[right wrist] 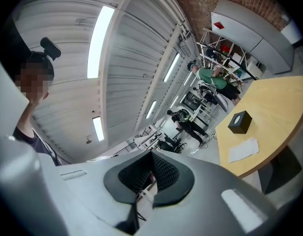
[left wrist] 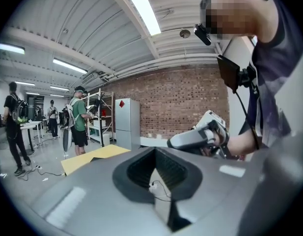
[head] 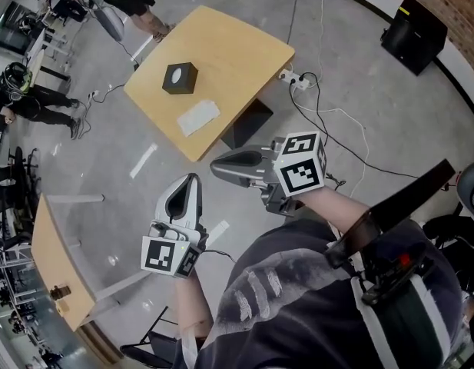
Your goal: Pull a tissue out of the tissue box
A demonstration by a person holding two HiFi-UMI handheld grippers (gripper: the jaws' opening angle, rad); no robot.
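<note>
A black tissue box (head: 180, 78) stands on a light wooden table (head: 237, 48) far ahead of me, with a white tissue sheet (head: 198, 117) lying flat beside it. Both grippers hang over the grey floor, well short of the table. My left gripper (head: 184, 183) is shut with nothing in it. My right gripper (head: 217, 166) points left, its jaws together and empty. The right gripper view shows the box (right wrist: 239, 122) and the sheet (right wrist: 243, 149) at far right, beyond the closed jaws (right wrist: 152, 157). In the left gripper view the shut jaws (left wrist: 155, 154) face the table (left wrist: 92, 157); the box is hidden.
A power strip with cables (head: 299, 80) lies on the floor right of the table. A black case (head: 413, 25) sits at the top right. A second wooden table (head: 60, 267) stands at lower left. People (head: 29, 102) stand at far left, one in green (left wrist: 78, 122).
</note>
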